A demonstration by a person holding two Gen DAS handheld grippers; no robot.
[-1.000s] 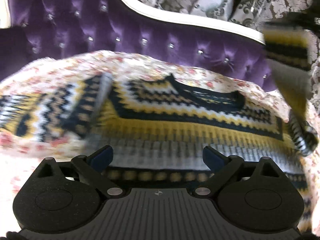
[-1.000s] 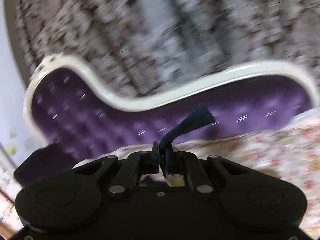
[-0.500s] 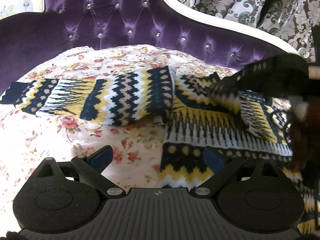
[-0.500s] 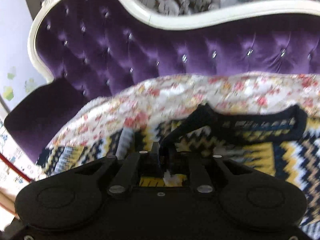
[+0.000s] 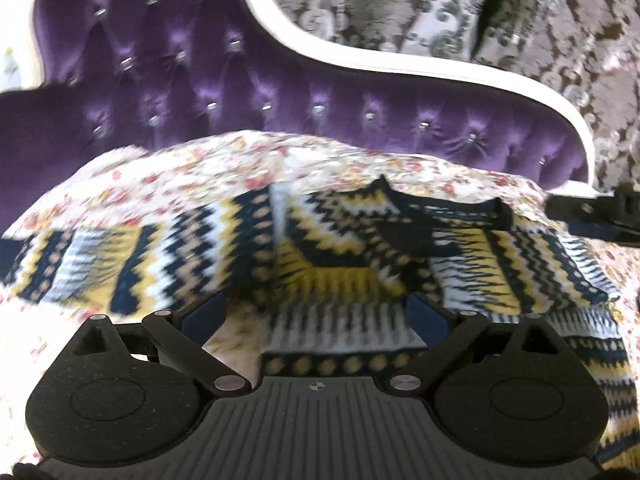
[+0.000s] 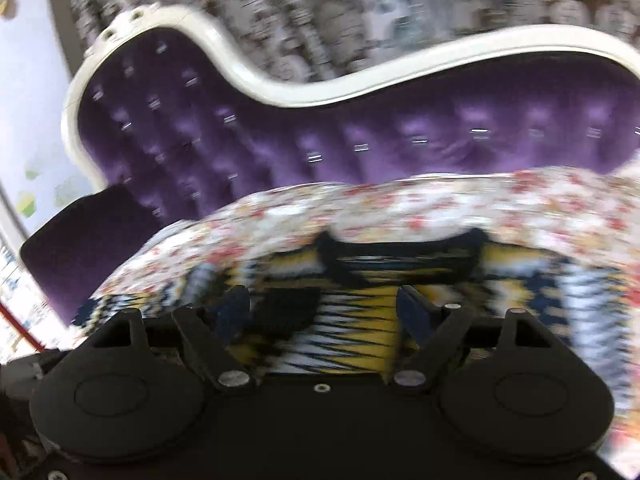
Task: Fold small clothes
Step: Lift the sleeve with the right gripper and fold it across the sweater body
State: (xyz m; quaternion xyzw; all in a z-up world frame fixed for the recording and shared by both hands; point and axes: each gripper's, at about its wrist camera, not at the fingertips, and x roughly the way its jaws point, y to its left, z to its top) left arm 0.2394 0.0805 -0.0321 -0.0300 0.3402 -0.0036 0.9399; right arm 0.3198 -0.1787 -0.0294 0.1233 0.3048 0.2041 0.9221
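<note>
A: Where the sweater (image 5: pixel 344 264) lies on the floral bedspread (image 5: pixel 248 164), which gripper is nearer to it?

B: Both hang just over it. The left gripper (image 5: pixel 316 316) has its jaws spread wide, with nothing between them; the blue pads (image 5: pixel 208 314) sit over the sweater's lower body, and I cannot tell whether they touch the knit.

A: And the other one?

B: The right gripper (image 6: pixel 320 312) also has its jaws wide apart, gripping nothing. Yellow, white and navy zigzag knit fills the gap between its fingers (image 6: pixel 412 314), but contact is hard to judge through the blur.

A: How is the sweater arranged?

B: Spread on the bedspread, dark neckline (image 5: pixel 444 208) toward the purple tufted headboard (image 5: pixel 280 92). In the left wrist view one sleeve (image 5: pixel 112 264) stretches out flat away from the body, and the opposite sleeve is folded in across the chest below the neckline.

A: Anything else near the sweater?

B: At the far edge of the left wrist view, beside the sweater's folded side, a dark piece of the right gripper juts in. Behind the headboard hangs a patterned curtain (image 5: pixel 400 12), with the headboard's white frame (image 6: pixel 360 88) curving in front of it.
</note>
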